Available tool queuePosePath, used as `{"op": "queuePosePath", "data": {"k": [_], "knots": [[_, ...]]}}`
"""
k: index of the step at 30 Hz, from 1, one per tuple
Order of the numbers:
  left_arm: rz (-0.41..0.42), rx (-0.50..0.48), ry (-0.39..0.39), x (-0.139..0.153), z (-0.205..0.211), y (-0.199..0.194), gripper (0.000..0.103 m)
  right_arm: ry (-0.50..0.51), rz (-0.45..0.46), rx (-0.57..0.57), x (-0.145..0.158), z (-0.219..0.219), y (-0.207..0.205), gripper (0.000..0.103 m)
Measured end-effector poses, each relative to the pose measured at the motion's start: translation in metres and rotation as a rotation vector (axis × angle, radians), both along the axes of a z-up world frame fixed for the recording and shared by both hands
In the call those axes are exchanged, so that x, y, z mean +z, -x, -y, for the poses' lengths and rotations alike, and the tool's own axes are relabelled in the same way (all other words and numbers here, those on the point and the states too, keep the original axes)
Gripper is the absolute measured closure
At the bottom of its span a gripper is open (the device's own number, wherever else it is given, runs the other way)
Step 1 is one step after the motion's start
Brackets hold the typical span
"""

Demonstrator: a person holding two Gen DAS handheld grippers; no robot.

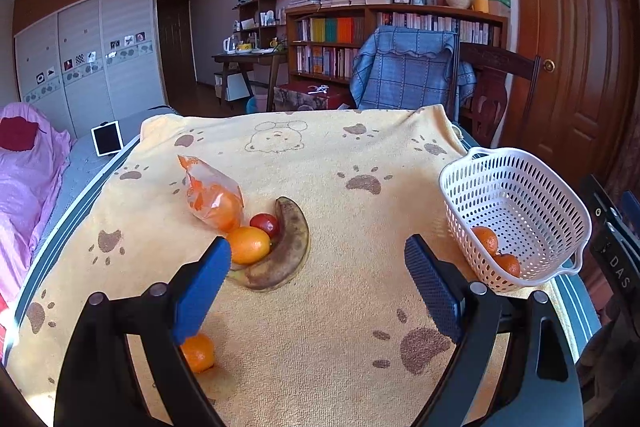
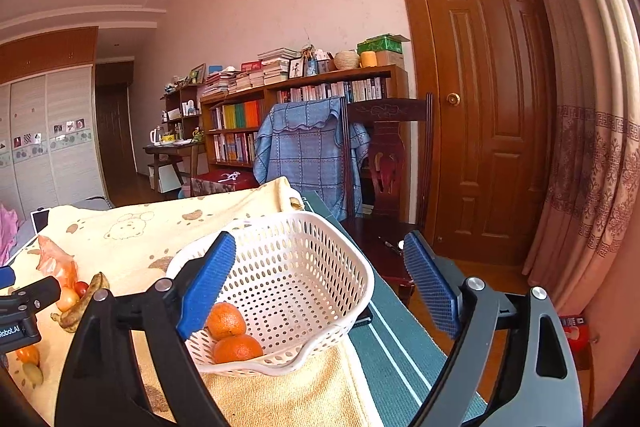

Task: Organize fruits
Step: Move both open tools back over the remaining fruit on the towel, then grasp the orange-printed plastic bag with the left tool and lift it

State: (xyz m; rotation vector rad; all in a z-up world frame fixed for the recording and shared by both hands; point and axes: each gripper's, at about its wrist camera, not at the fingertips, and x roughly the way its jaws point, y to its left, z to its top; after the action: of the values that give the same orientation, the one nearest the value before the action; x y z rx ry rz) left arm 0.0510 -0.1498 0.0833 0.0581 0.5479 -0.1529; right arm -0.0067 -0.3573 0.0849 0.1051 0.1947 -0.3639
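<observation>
Nearest the left wrist camera, the left hand-held gripper (image 1: 318, 247) stands spread wide with nothing between its blue pads. A small orange (image 1: 198, 351) lies on the towel (image 1: 320, 347) just under its left finger, partly hidden by it. Past the fingertips a browned banana (image 1: 286, 251) curves around an orange-yellow citrus (image 1: 249, 244) and a small red fruit (image 1: 265, 223), all three touching. Just behind them lies an orange plastic bag (image 1: 210, 193) with another orange inside. The yellow towel, printed with paw marks and a bear outline, covers the bench (image 1: 56, 227), whose striped edge shows at the left.

At the right side of the towel sits the white perforated basket (image 2: 304, 267), tilted a little over the towel's edge. Two mandarins (image 2: 232, 335) rest in its near corner, touching each other. The right hand-held gripper (image 2: 320, 259) is held around the basket's near end, its jaws spread apart and gripping nothing; the left pad stands over the basket's near rim, and the right pad stands clear beyond the bench edge.

Farther back, a chair (image 2: 384, 155) draped with a blue checked cloth (image 2: 308, 143) stands behind the bench. Beyond it a bookshelf (image 1: 400, 43) lines the wall, beside a brown wooden door (image 2: 480, 87).
</observation>
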Motion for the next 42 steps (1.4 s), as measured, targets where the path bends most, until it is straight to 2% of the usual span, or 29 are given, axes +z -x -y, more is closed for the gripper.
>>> {"op": "queuePosePath", "data": {"k": [14,21,24,32,35,42], "knots": [[-0.013,0.028,0.011,-0.006,-0.015,-0.004,0.015,0.060,-0.011,0.072,-0.005,-0.024,0.001,0.014],[-0.084,0.093,0.137,-0.001,-0.058,-0.021,0.015,0.094,-0.021,0.102,-0.007,-0.035,0.000,0.014],[-0.103,0.132,0.165,0.003,-0.077,-0.029,0.015,0.097,-0.026,0.112,-0.008,-0.037,-0.001,0.014],[-0.165,0.214,0.202,0.011,-0.112,-0.060,0.015,0.114,-0.040,0.136,-0.009,-0.043,-0.005,0.014],[-0.195,0.212,0.222,0.014,-0.114,-0.076,0.015,0.118,-0.046,0.146,-0.010,-0.046,-0.006,0.014],[-0.286,0.199,0.195,0.004,-0.107,-0.119,0.015,0.113,-0.051,0.151,-0.010,-0.047,-0.007,0.014]]}}
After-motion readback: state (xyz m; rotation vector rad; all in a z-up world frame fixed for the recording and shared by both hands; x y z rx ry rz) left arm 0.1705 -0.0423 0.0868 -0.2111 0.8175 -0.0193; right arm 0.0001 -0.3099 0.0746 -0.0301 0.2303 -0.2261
